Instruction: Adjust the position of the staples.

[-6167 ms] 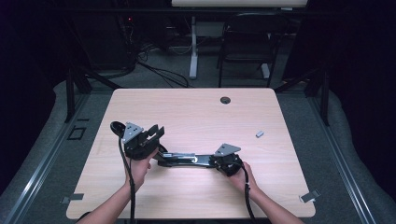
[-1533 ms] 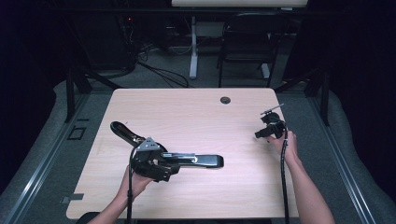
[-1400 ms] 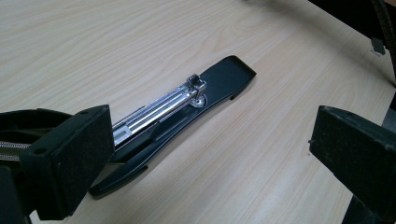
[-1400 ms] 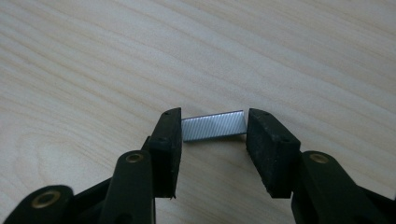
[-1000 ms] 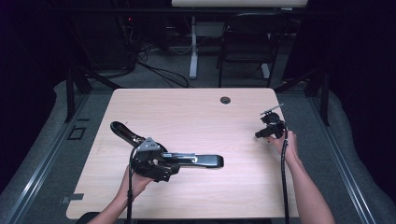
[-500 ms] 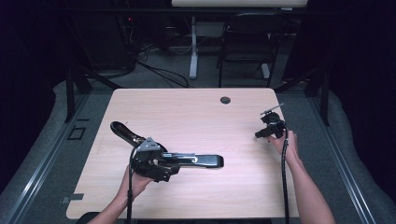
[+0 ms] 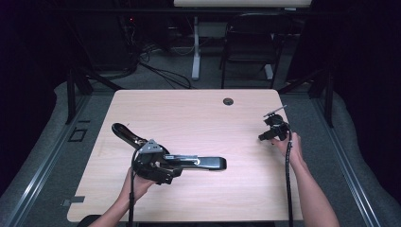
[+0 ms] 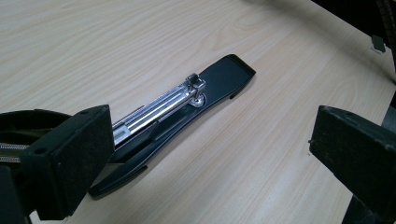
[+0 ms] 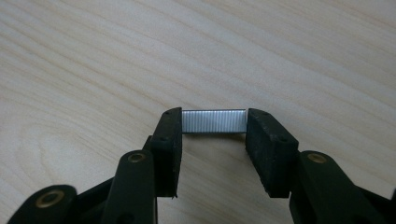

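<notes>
Looking down from the high view, the opened stapler [image 7: 189, 162] lies on the worktop [image 7: 198, 118] beside the left gripper [image 7: 158, 170]. Left gripper view: fingers [image 8: 70, 163] spread wide, holding nothing. Right gripper view: fingers [image 9: 264, 144] pinch a staple strip [image 9: 213, 121] above the wood.

table [image 7: 198, 113] middle: free | obstacle: open stapler [image 7: 189, 162] front-left | grommet [image 7: 228, 101] far edge

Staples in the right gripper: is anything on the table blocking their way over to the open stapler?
Nothing visible does. The right gripper pinches the staples, and only bare table lies between them and the stapler, whose metal channel lies open.
</notes>
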`<state>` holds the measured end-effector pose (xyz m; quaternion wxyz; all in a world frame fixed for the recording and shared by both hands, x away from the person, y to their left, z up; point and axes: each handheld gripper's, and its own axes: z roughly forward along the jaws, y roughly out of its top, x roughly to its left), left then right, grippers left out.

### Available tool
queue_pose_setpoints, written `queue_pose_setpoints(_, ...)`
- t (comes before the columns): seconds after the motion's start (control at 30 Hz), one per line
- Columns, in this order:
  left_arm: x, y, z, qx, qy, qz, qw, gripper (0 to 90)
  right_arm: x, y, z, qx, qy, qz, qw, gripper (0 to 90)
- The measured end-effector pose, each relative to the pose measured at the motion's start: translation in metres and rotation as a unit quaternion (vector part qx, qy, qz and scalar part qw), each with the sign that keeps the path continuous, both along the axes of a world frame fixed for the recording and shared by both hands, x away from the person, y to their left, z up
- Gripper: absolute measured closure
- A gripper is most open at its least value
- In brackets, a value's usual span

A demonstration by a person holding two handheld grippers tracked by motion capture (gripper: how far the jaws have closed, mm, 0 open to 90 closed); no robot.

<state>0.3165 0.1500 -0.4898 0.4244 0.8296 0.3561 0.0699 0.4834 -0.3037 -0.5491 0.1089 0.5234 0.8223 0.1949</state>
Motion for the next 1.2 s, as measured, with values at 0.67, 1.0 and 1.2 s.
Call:
queue_pose_setpoints(0.67,0.000,-0.001,0.000,0.005,0.004,-0.003,1.0000,0.0,0.002,0.002,-0.003,0.015,-0.007,-0.023,0.9996,56.9)
queue_pose_setpoints(1.0,0.000,0.000,0.000,0.003,0.001,-0.002,1.0000,0.0,-0.001,0.002,0.009,0.026,-0.026,-0.019,0.9991,57.1)
queue_pose_setpoints(1.2,0.000,0.003,0.001,0.002,0.000,-0.001,1.0000,0.0,-0.006,0.006,0.018,0.031,-0.038,-0.007,0.9988,57.1)
